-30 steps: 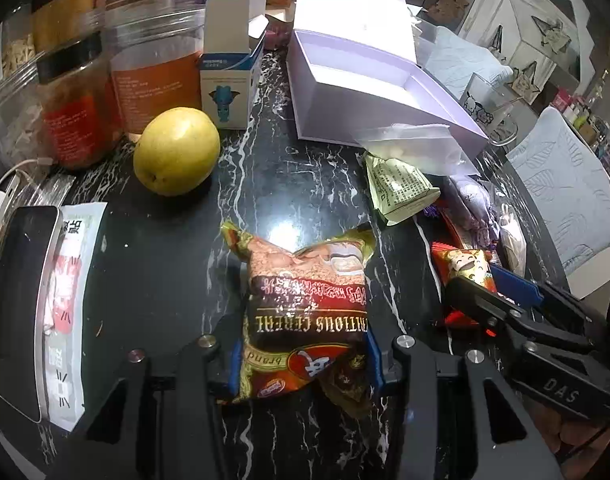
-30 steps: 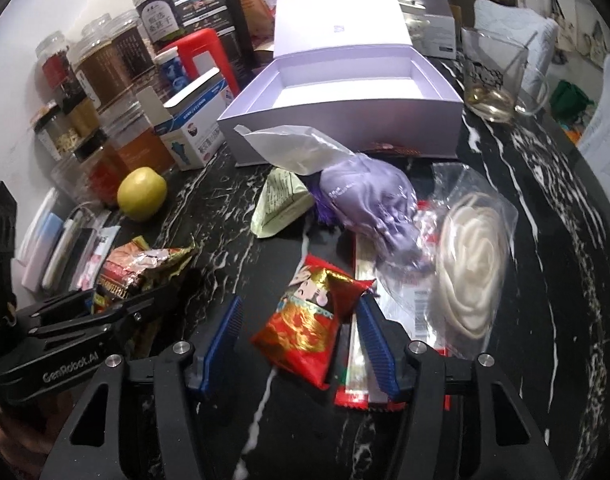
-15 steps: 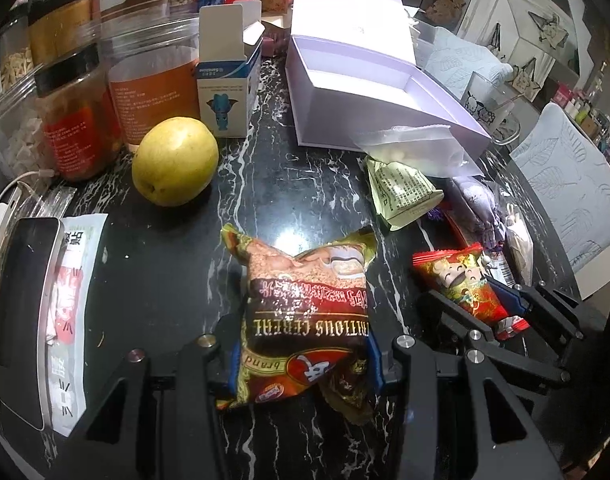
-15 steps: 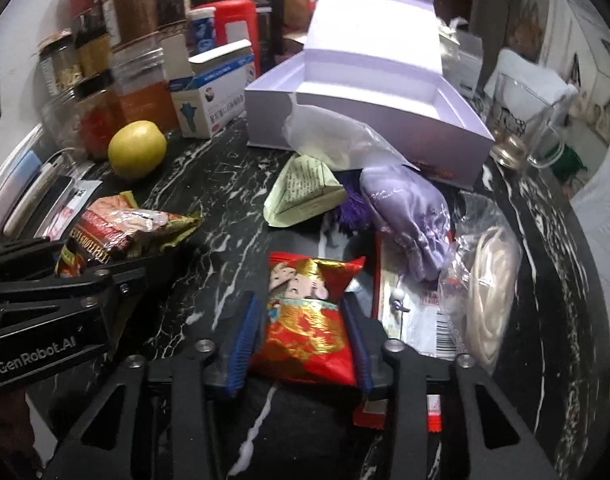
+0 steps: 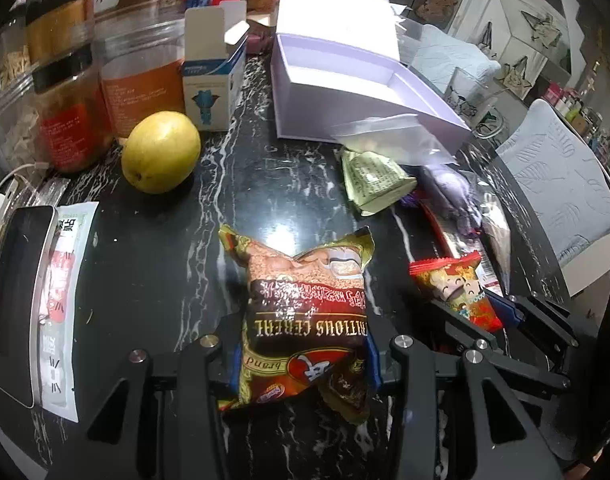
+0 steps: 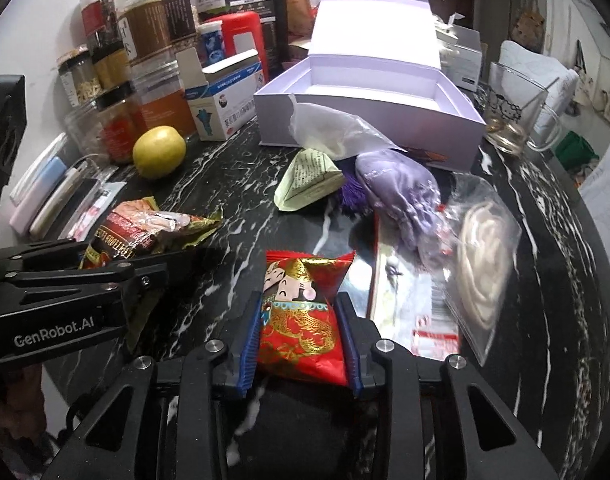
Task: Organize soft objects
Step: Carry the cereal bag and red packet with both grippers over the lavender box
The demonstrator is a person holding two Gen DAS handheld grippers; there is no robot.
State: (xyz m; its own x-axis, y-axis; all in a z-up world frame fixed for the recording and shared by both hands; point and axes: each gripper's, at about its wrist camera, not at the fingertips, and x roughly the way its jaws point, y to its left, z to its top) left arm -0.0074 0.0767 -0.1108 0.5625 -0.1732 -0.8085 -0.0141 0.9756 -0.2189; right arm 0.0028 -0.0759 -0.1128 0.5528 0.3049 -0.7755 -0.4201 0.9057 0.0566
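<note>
On the black marbled counter (image 6: 545,208), far centre: lilac gift box (image 6: 369,112), lid up, interior bare; nothing stowed in it yet, so task judged at an early stage.

Near the box front, still loose: clear plastic bag (image 6: 329,132) draped at the box wall, lilac satin pouch (image 6: 401,196) right of centre, bagged cream coil (image 6: 481,264) further right, folded pale-green sachet (image 6: 309,180) just left of the pouch.

Near left: cereal packet (image 5: 305,316), pinched across its lower half by left gripper (image 5: 303,360), upper half protruding toward the box.

Near centre in the right wrist view: red snack packet (image 6: 305,320), clamped between the blue pads of right gripper (image 6: 303,344); jaws just closed in on it, pads pressing both side edges.

Both grips judged secure enough for transfer; remaining work judged as: carry both packets to the box, then collect pouch, coil, sachet and bag.

View differences:
- Right wrist view only: box interior to the floor, jar row (image 6: 145,40) at far left in full, glass mug (image 6: 517,108) at far right, coil bag entire.
- Left wrist view only: cereal packet print and both pads on it; phone (image 5: 13,300) at near left edge; right gripper seen from the side with the red packet end projecting.
- Both views: yellow fruit (image 5: 161,156), blue-and-white carton (image 5: 213,92); neither soft, judged outside the task
</note>
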